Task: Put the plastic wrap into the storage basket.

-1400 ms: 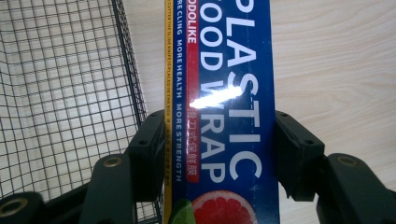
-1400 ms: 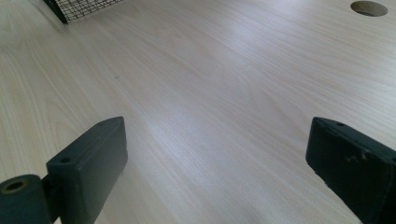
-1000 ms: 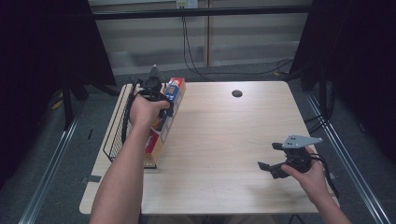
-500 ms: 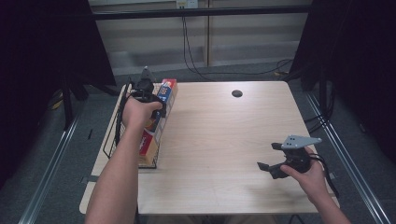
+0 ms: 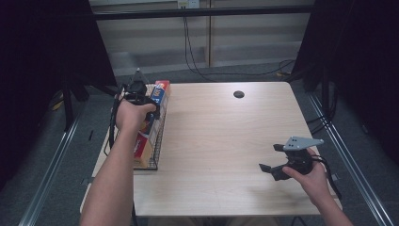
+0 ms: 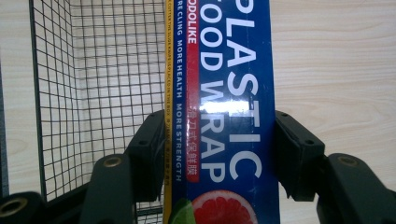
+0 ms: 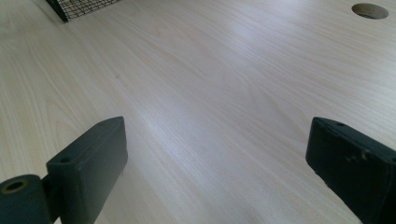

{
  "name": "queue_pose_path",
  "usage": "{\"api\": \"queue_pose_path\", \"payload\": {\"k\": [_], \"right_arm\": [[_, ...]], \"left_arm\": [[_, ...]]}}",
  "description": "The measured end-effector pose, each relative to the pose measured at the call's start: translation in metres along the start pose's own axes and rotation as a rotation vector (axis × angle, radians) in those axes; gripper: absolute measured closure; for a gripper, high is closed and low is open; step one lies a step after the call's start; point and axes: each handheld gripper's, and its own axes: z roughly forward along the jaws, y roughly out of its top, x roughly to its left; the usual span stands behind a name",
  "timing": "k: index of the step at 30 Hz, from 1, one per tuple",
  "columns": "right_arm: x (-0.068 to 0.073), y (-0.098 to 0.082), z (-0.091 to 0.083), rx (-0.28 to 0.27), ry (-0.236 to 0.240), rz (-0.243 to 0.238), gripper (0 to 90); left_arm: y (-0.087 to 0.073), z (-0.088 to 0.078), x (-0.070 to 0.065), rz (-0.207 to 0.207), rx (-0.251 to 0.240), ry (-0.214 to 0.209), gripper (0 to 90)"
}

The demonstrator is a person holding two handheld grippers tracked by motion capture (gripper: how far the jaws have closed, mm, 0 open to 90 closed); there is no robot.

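Note:
A long blue, red and yellow plastic food wrap box [image 5: 161, 92] [image 6: 224, 93] lies lengthwise along the right side of a black wire basket [image 5: 159, 141] [image 6: 93, 84] at the table's left edge. My left gripper [image 5: 150, 108] [image 6: 219, 154] is shut on the box, its pads [image 6: 152, 140] pressing both long sides. Whether the box rests on the basket I cannot tell. My right gripper [image 5: 269, 158] [image 7: 219, 158] stands open just above the bare tabletop at the front right, with nothing between its fingers.
The light wooden table [image 5: 226, 141] has a round cable hole [image 5: 239, 94] [image 7: 370, 10] at the far middle. A corner of the basket [image 7: 79, 7] lies far off in the right gripper view. Dark curtains and floor rails flank the table.
My left hand has carried the box leftwards and slightly down, from the basket's right side over the basket. The right hand has kept still.

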Motion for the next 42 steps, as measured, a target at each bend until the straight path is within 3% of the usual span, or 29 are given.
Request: {"api": "queue_pose_path", "payload": {"k": [20,25,26,38,41,42], "right_arm": [[-0.001,0.000,-0.001,-0.008,0.000,0.004,5.0],[-0.001,0.000,-0.001,-0.002,0.001,0.003,5.0],[-0.001,0.000,-0.001,-0.001,0.001,0.003,5.0],[-0.002,0.000,-0.001,-0.002,0.002,0.003,5.0],[-0.002,0.000,0.000,0.000,0.002,0.001,5.0],[-0.002,0.000,0.000,-0.001,0.003,0.000,5.1]], "left_arm": [[-0.004,0.001,0.015,-0.016,0.001,0.014,43.2],[-0.006,0.002,0.019,-0.047,0.000,0.016,43.2],[-0.006,0.002,0.021,-0.032,0.004,0.022,43.2],[-0.008,0.005,0.029,-0.041,0.012,0.028,43.2],[-0.009,0.007,0.031,-0.065,0.009,0.025,43.1],[-0.009,0.007,0.032,-0.054,0.011,0.029,43.2]]}}
